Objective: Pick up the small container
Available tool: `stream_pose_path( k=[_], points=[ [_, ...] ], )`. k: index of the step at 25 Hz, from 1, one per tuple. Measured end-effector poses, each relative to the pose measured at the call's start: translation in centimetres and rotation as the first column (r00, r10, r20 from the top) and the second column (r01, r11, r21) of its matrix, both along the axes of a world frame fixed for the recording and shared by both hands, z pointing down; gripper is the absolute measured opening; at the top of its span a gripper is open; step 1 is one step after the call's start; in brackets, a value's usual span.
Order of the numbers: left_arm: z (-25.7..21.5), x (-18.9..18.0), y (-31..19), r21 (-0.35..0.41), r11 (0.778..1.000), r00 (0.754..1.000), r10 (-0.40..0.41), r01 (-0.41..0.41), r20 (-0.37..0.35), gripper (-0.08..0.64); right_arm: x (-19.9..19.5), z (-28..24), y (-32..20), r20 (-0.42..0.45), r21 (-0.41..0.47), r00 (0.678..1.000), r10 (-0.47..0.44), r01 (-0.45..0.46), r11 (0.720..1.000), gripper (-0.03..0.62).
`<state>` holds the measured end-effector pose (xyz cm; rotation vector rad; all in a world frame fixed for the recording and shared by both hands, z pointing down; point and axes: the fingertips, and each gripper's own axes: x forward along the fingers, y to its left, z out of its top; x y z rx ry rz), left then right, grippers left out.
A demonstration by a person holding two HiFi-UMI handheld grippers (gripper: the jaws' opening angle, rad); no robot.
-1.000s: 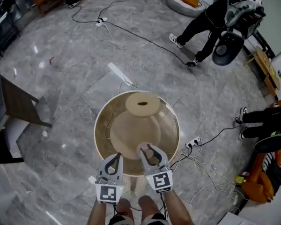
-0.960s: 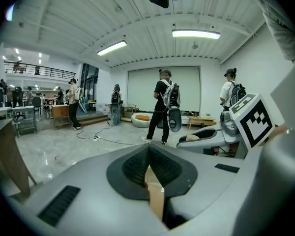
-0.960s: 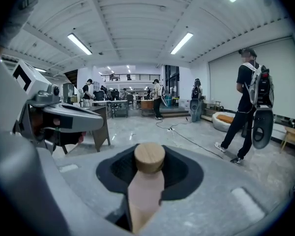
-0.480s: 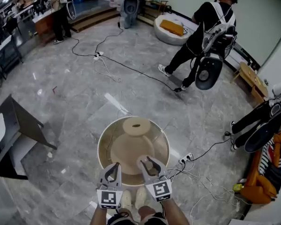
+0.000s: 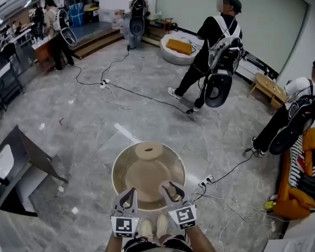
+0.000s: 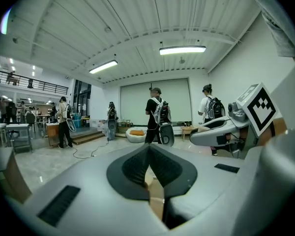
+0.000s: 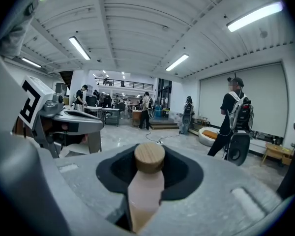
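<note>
The small container point(image 7: 146, 193) is pale pink with a round wooden lid point(image 7: 149, 157). In the right gripper view it stands upright between the jaws, and my right gripper point(image 5: 171, 189) is shut on its body. In the head view both grippers are held side by side, high above the near edge of the round tan table point(image 5: 116, 168). My left gripper point(image 5: 129, 192) is to the left of the right one. Its ribbed pads point(image 6: 137, 166) meet with nothing between them.
A tan disc point(image 5: 148, 151) lies on the table's far side. Cables point(image 5: 127, 90) and a power strip point(image 5: 206, 180) trail over the grey marble floor. A person with gear point(image 5: 215, 41) walks beyond the table, and another point(image 5: 291, 117) stands at the right. A dark table point(image 5: 21, 156) is at the left.
Both grippers have risen well above the table, the right still holding the container. The head view has tilted up, so the table looks smaller and more of the room shows.
</note>
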<state>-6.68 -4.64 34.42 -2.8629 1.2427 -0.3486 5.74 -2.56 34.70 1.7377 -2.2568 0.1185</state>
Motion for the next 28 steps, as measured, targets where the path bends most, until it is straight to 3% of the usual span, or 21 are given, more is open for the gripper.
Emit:
stream_pose_path(
  k=[13, 28],
  points=[
    [-1.9, -2.5, 5.6, 0.024, 0.999, 0.999, 0.045, -0.046, 0.019, 0.017, 0.0, -2.1, 8.0, -0.006, 0.020, 0.996, 0.091, -0.091, 0.996, 0.120],
    [-2.8, -4.2, 8.2, 0.029, 0.998, 0.998, 0.053, -0.053, 0.015, 0.017, -1.4, -2.7, 10.7, -0.009, 0.037, 0.994, 0.107, -0.107, 0.994, 0.119]
  ],
)
